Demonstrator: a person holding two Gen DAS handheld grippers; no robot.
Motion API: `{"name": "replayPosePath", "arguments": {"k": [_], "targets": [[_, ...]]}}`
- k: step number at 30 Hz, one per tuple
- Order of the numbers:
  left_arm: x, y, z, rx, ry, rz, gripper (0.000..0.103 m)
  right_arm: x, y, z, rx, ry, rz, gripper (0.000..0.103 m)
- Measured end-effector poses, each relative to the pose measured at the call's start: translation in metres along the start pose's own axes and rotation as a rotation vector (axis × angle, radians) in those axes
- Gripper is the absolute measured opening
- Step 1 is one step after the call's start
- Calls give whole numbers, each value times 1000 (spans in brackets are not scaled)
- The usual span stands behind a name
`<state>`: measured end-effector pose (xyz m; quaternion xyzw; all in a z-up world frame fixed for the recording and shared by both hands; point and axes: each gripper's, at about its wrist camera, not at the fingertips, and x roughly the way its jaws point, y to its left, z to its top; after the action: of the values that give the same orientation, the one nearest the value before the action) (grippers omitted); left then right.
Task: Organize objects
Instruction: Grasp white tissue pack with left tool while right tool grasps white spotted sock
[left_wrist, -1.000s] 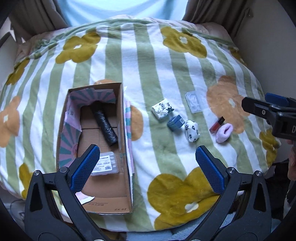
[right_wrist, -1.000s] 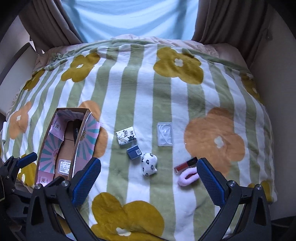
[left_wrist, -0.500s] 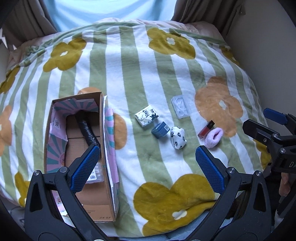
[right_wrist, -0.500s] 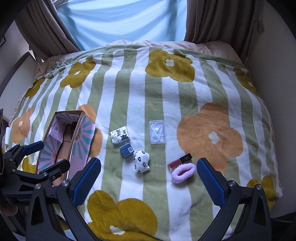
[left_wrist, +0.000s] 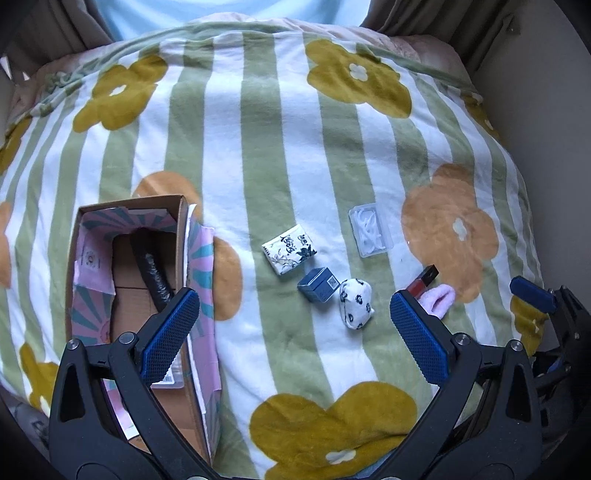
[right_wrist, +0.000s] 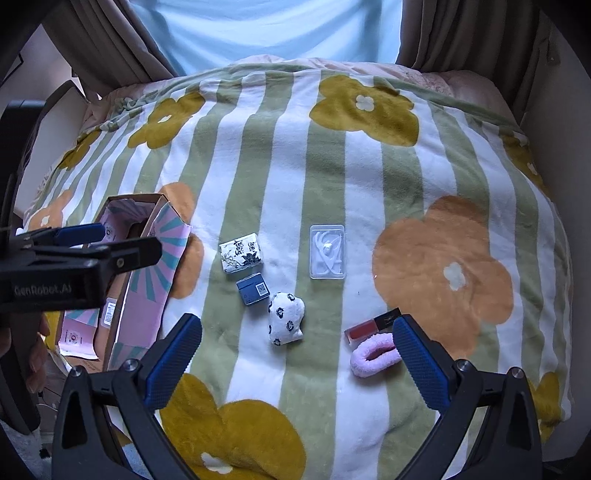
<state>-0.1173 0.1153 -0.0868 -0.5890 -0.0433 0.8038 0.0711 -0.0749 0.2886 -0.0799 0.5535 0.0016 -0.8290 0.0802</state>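
Note:
An open cardboard box lies at the left of the striped flower blanket; a black roll and a clear packet lie inside. On the blanket lie a floral white pack, a small blue box, a spotted white pouch, a clear plastic case, a red lipstick and a pink scrunchie. My left gripper is open and empty above the blanket's near edge. My right gripper is open and empty.
The blanket covers a bed between curtains and a wall at the right. The right gripper's finger shows at the right edge of the left wrist view; the left gripper's body crosses the right wrist view at the left.
Both cameras have shifted slightly; the objects sit a little differently in view. The left gripper's body now reaches further into the right wrist view. Nothing on the blanket moved.

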Motion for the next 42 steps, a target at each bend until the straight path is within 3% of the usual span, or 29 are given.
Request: {"name": "replayPosePath", "arguments": {"k": [5,14,29,32,37,42], "targets": [[44,-6,17,-29,61,7,102,37,-6,0,-1,33,37,102],[119,-13,34,-46,173,27,96,105,-9,-3,-6,137,88,86],[211,11,37,-191,307,91,94,183,-6,-23,-55,283,168,73],[223,17,32,-224,330,96,94,193,-4,-24,-59,304,184,65],[230,20,27,-219,330,100,65,202,1,-27,-72,323,172,46],[230,17,27,-183,323,98,63,203,-2,-31,-50,330,164,37]]}}
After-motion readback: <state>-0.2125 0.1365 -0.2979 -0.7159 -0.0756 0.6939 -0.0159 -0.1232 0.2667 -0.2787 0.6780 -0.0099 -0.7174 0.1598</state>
